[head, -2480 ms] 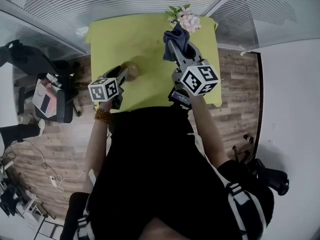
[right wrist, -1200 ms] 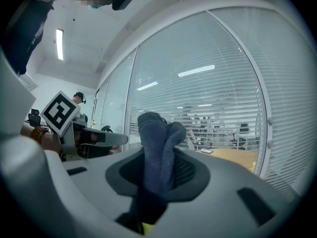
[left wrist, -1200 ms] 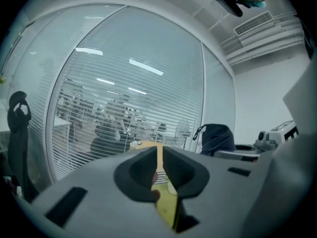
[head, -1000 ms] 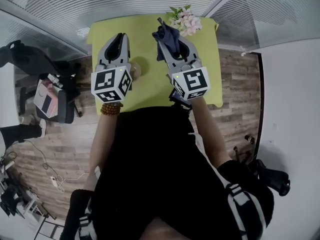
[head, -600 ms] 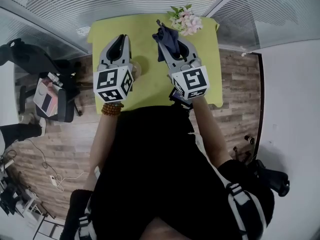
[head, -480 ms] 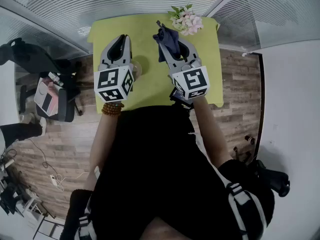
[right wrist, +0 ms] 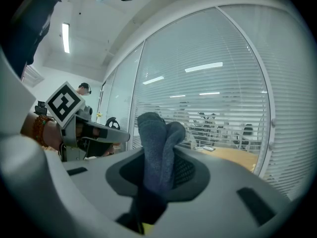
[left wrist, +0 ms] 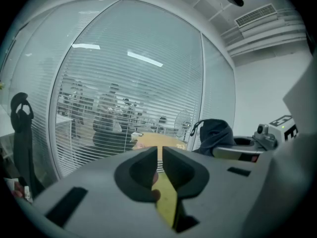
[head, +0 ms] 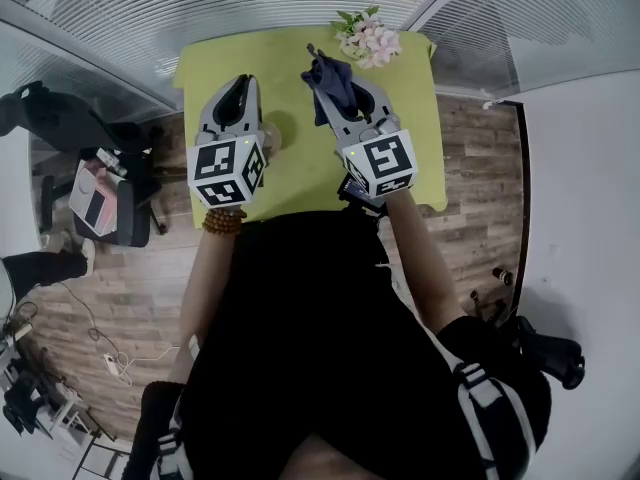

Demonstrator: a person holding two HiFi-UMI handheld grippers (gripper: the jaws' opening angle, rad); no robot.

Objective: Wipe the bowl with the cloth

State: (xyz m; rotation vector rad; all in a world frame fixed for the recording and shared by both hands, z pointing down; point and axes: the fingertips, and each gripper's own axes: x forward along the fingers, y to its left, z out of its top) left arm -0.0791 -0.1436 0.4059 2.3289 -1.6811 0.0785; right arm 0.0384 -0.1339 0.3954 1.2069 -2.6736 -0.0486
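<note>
Both grippers hang above the yellow-green tabletop point(head: 300, 163), side by side and pointing almost level toward the window blinds.

The right gripper point(head: 340, 98) has its fingers pinching the dark blue-grey cloth point(right wrist: 158, 148). A thick fold stands up out of the fingers, and the rest hangs down between them.

The left gripper point(left wrist: 159, 155) has its fingers drawn almost together, with only a thin slit left, and they clamp nothing I can make out. A small brownish spot sits low in that slit, but I cannot say what it is.

The bowl point(head: 270, 140) shows only as a brown edge just beside the left gripper's body. It seems to rest on the tabletop under it, so wiping has not begun.

I see a few risks from here:
- The bowl looks free, so a push from the cloth may make it slide or tip.
- The cloth is held only by a fold, so hard rubbing could drag it out of the fingers.
- The flowers point(head: 368, 38) stand near the right gripper, and a wide swing could knock them.
</note>
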